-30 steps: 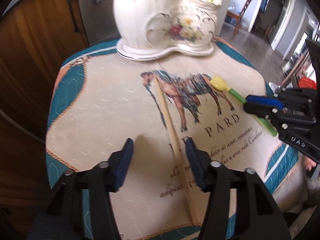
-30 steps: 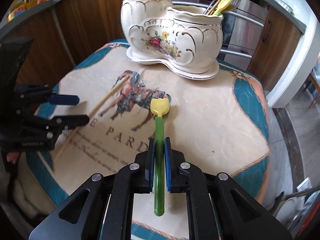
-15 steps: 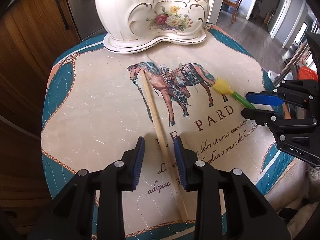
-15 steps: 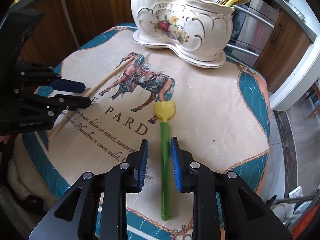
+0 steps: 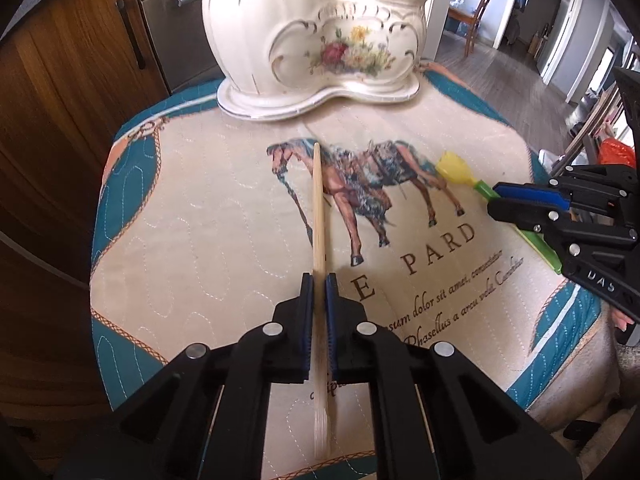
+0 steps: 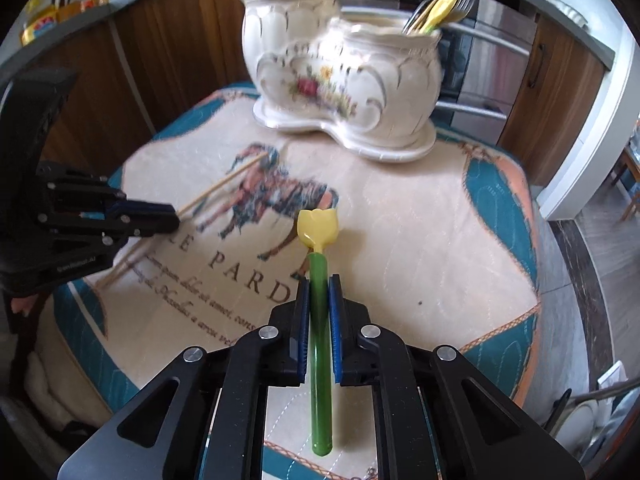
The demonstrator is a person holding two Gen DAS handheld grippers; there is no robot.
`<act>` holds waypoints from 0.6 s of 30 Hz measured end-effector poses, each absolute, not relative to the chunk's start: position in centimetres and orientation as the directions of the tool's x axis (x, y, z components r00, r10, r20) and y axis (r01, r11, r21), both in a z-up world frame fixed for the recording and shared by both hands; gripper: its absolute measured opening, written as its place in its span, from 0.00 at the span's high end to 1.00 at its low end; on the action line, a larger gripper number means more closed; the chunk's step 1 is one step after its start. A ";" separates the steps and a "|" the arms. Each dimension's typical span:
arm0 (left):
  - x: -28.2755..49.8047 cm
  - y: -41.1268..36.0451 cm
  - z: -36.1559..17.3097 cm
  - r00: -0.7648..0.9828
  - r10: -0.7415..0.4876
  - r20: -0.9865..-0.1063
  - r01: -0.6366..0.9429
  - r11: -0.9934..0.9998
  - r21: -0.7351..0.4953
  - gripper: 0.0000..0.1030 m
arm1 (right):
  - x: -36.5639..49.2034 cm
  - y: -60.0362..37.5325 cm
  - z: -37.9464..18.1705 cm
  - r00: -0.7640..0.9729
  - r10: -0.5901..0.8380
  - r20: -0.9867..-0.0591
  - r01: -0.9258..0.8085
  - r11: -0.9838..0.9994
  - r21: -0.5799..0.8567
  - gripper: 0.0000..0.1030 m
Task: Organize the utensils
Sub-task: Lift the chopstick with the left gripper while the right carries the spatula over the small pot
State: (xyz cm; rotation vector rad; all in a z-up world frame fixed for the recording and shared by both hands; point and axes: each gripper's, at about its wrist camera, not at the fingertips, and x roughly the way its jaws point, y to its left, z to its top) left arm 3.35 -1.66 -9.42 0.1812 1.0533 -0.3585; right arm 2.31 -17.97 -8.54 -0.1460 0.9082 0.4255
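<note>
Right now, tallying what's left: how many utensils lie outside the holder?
2: a chopstick in the left tongs, a tulip-topped green stick in the right tongs.

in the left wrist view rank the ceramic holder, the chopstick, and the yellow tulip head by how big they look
1. ceramic holder, largest by far.
2. chopstick, long but thin, and nearest the camera.
3. yellow tulip head, smallest.

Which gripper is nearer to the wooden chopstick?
Left. The left gripper is shut on the wooden chopstick; the right gripper holds the green utensil apart from it.
</note>
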 end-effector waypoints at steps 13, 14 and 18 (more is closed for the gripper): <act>1.4 0.0 2.5 0.746 -0.368 -0.555 0.414 0.909 -0.045 0.94 | 3.2 -20.8 0.4 0.809 0.385 -0.444 -0.359 0.922 0.145 0.90; 1.9 0.1 3.5 0.778 -0.361 -0.515 0.397 0.917 -0.043 0.94 | 3.9 -21.1 1.1 0.830 0.379 -0.408 -0.340 0.925 0.167 0.90; 4.8 0.6 6.3 0.834 -0.391 -0.389 0.377 0.919 -0.116 0.94 | 6.9 -22.9 3.1 0.855 0.407 -0.320 -0.316 0.900 0.300 0.90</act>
